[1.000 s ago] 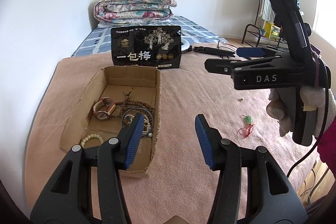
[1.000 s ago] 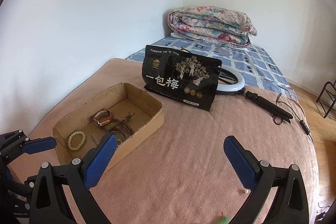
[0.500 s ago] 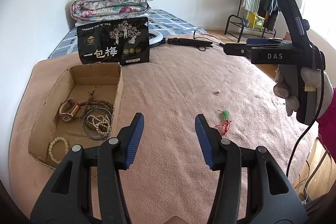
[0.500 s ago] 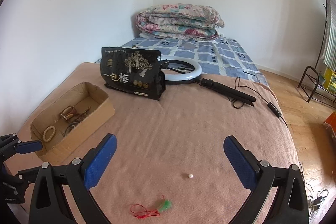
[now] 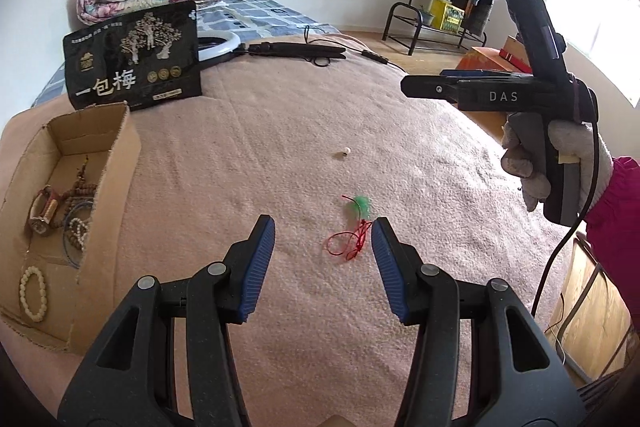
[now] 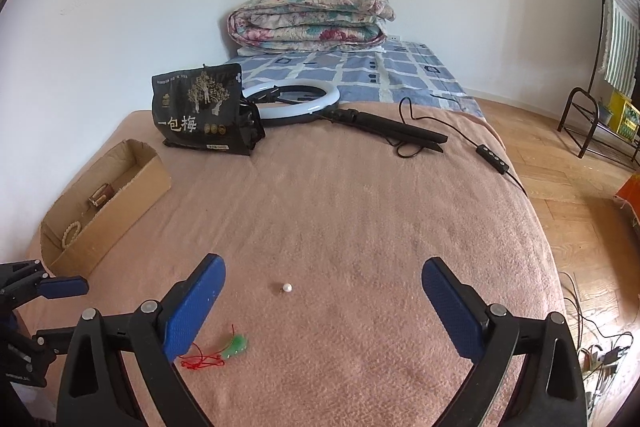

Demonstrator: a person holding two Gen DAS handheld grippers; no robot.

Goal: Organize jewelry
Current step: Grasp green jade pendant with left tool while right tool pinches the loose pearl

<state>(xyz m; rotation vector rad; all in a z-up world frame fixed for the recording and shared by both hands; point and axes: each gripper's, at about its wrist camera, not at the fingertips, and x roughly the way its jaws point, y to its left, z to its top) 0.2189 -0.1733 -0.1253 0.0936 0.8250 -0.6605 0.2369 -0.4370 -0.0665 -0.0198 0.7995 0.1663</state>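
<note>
A green pendant on a red cord (image 5: 356,223) lies on the pink blanket, just ahead of my open, empty left gripper (image 5: 323,259), near its right finger. It also shows in the right wrist view (image 6: 224,351). A small white pearl (image 5: 346,150) lies farther out; in the right wrist view the pearl (image 6: 287,287) sits ahead of my open, empty right gripper (image 6: 322,307). A cardboard box (image 5: 116,163) at the left holds a watch, bead bracelets and necklaces; the box also shows in the right wrist view (image 6: 132,203).
A black snack bag (image 5: 134,61) stands behind the box. A ring light with a black stand (image 6: 320,107) and its cable lie at the back. A folded floral quilt (image 6: 312,21) sits by the wall. The bed edge drops to wooden floor (image 6: 580,227) at the right.
Both grippers have swung right, away from the box. The pendant now lies close to my left gripper's fingers, and the pearl is nearer my right gripper. Both stay open.
</note>
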